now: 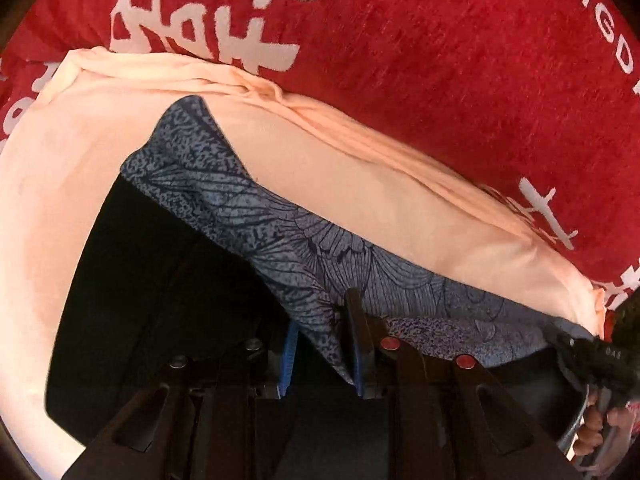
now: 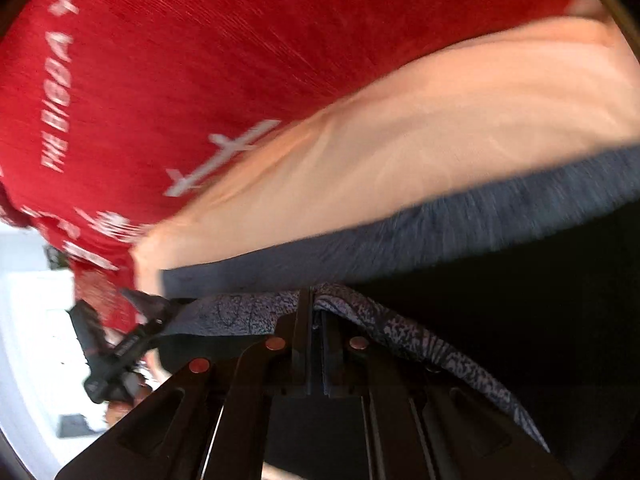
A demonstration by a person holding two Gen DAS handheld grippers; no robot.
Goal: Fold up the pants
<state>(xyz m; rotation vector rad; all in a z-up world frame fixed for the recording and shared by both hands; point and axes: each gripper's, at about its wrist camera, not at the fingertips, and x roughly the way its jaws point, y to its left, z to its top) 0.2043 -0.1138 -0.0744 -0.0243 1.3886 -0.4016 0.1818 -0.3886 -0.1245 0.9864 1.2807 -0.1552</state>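
Both grippers, left [image 1: 326, 344] and right [image 2: 316, 320], clamped on blue-patterned pants [image 1: 240, 208], lower fabric lost in shadow.

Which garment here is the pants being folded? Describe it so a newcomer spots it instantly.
Start from the red blanket with white lettering; on it lies a plain peach cloth. Over that hangs the pants: blue-grey fabric printed with dark petal lines and speckles, the only patterned garment, pinched by both the left claw and right claw.
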